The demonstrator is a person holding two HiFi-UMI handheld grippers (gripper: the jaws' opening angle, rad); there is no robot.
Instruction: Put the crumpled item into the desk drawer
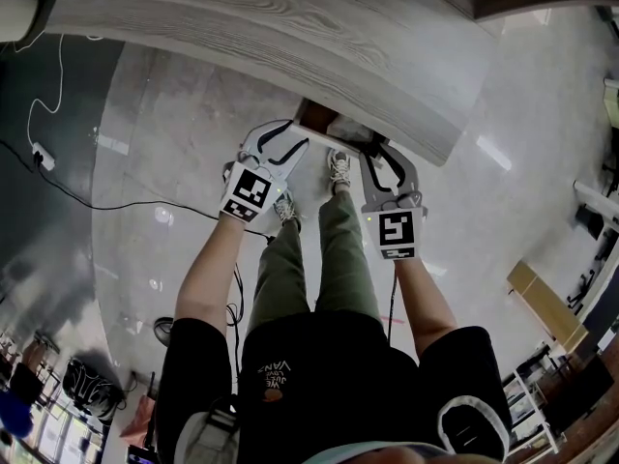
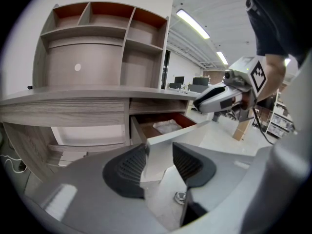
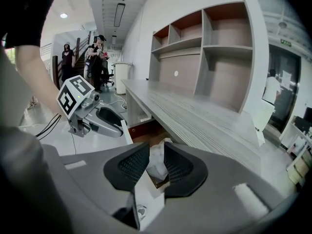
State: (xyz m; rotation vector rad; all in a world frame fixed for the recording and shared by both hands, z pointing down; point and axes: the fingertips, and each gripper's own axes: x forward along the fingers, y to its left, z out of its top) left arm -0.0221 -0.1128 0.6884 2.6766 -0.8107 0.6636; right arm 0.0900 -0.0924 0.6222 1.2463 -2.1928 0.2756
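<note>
The desk drawer (image 2: 146, 128) stands pulled out under the grey desk top (image 1: 290, 37). A crumpled white item (image 2: 167, 126) lies inside it and shows past my right jaws (image 3: 157, 162). My left gripper (image 2: 160, 161) is shut on the drawer's white front panel (image 2: 181, 133) near its left end, as the right gripper view (image 3: 122, 128) also shows. My right gripper (image 3: 156, 165) hovers over the panel's right end and points into the drawer. Its jaws stand a narrow gap apart with nothing between them. In the head view both grippers (image 1: 282, 143) (image 1: 379, 153) meet the drawer (image 1: 317, 116).
Above the desk rises a shelf unit with open compartments (image 2: 105, 38). The person's legs and shoes (image 1: 338, 167) stand right before the drawer. Cables (image 1: 58, 177) trail on the glossy floor at left. Other people (image 3: 100, 50) stand far down the room.
</note>
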